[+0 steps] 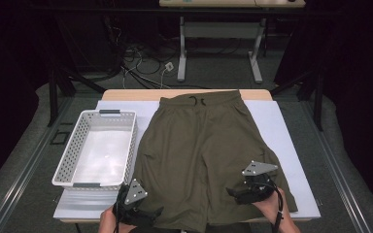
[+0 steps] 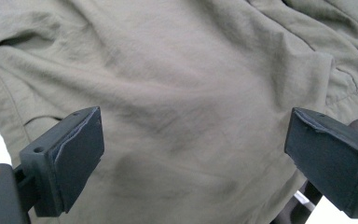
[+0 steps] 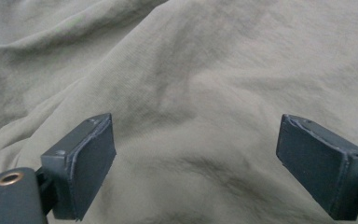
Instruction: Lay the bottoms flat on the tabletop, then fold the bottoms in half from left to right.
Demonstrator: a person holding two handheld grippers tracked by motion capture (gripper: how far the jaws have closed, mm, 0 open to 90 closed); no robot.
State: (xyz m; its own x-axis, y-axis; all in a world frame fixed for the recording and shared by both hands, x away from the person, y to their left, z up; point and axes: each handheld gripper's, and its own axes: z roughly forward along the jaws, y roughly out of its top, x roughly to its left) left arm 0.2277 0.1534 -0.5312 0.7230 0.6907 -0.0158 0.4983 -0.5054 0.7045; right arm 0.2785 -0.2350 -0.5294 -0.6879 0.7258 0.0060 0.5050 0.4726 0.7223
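both grippers hovered over the shorts, jaws wide.

the olive shorts (image 1: 201,155) lay flat across the middle of the tabletop (image 1: 291,145), waistband at the far edge; the left gripper (image 1: 141,213) sat at the near-left hem, the right gripper (image 1: 245,191) over the near-right leg, both wide apart, gripping nothing. white basket (image 1: 77,145) along the left edge.

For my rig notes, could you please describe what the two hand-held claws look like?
Both are black. The left claw and right claw each carry a grey three-cornered plate on top. Their jaws end in flat, dark rectangular pads. A black cable trails from the right one.
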